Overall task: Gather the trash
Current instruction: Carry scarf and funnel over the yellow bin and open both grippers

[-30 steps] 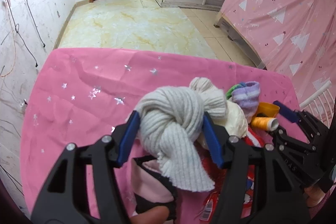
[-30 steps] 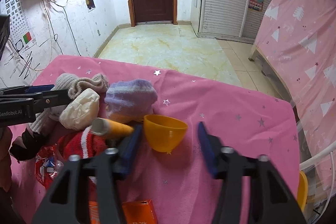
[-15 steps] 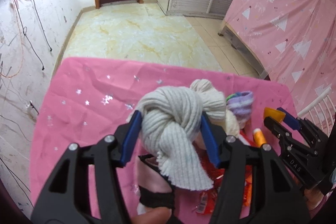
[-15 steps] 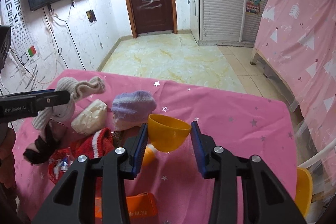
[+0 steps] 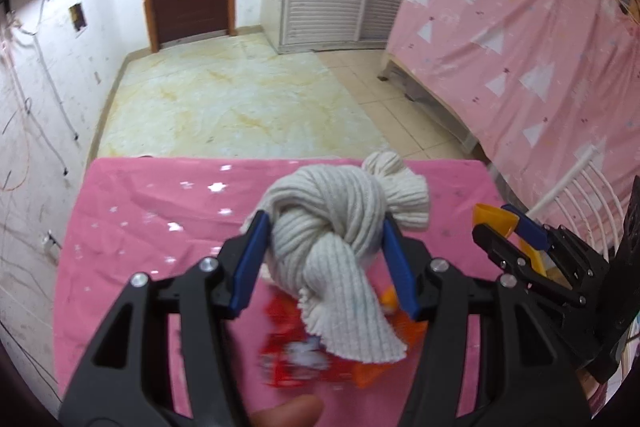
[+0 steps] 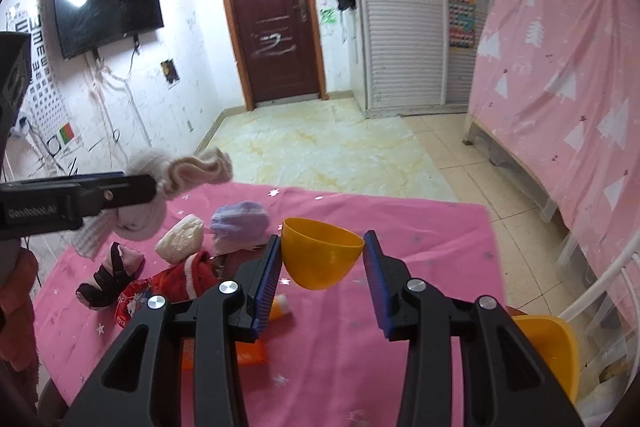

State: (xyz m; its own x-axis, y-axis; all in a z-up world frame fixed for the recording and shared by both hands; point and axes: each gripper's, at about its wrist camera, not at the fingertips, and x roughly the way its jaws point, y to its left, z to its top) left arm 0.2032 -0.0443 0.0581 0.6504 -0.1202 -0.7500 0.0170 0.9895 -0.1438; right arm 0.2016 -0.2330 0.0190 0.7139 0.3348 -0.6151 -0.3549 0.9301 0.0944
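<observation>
**Grippers both loaded above the pink table**

Left gripper [image 5: 324,259] we see clamped on a knotted cream knit sock [image 5: 336,227] — lifted clear of the pink table [image 6: 420,227]. Our right gripper [image 6: 322,267] pinches a yellow bowl [image 6: 320,253], raised over the table's middle. Near the left edge lie a lilac knit [image 6: 240,225], a white wad [image 6: 180,239], a red sock [image 6: 184,277] — and a blurred red wrapper [image 5: 296,359].

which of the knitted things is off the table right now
The knotted cream knit sock, clamped in the left gripper. The purple knit one and the red one lie on the pink tablecloth.
</observation>
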